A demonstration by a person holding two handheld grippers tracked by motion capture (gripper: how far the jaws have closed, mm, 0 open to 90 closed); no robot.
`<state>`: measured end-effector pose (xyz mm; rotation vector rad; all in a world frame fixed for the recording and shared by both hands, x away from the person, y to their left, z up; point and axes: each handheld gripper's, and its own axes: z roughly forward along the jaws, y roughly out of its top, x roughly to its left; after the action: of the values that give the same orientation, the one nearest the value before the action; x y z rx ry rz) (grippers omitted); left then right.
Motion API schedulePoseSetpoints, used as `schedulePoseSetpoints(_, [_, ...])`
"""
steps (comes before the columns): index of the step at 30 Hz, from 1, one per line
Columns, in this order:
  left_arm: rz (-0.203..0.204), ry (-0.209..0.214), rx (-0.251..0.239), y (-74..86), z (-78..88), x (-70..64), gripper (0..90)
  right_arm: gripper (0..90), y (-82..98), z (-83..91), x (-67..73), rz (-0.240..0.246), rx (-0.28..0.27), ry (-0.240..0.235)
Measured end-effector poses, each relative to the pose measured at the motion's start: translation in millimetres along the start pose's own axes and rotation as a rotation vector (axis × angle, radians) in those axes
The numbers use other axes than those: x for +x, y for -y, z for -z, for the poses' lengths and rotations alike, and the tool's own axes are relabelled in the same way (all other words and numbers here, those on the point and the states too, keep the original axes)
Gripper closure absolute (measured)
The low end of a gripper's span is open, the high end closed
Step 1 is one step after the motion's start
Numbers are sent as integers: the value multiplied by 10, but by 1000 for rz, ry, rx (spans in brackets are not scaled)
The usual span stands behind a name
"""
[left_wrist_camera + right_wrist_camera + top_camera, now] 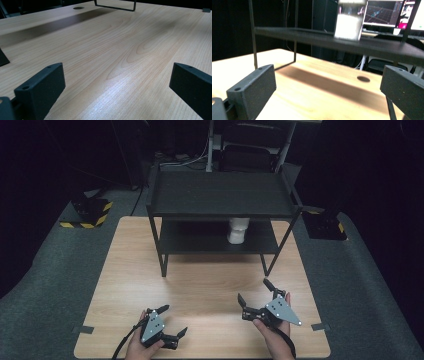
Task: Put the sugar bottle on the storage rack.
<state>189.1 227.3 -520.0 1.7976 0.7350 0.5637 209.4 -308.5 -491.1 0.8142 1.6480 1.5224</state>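
A black two-tier rack (220,195) stands at the back middle of the wooden table (200,280). On its lower shelf sits a white container (238,231), upright; in the right gripper view the white container (349,22) is blurred, on the lower shelf (312,36) ahead. My left gripper (172,321) rests near the table's front left, held by a hand, open and holding nothing. My right gripper (255,291) is at the front right, open and holding nothing, pointing toward the rack. Bare wood lies between the wide jaws of the left gripper (116,75) and of the right gripper (328,75).
Grey carpeted floor (60,265) surrounds the table. Black blocks with yellow stripes (87,212) stand on the floor at the back left and right. A cable hole (363,79) is in the tabletop under the rack. Small tape pieces (82,329) mark the front corners. Monitors (384,12) glow behind.
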Motion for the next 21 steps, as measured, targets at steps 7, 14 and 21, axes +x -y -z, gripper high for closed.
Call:
schedulePoseSetpoints(7, [-1,-2,0,0,0,-4,5,1,161,130,-17,-12,48,10])
schedulePoseSetpoints(14, [-1,-4,-1,1,0,-8,5,0,288,220,-37,-10,105,29])
schedulePoseSetpoints(21, [-1,-4,0,1,0,-8,5,0,347,248,-54,-8,157,49])
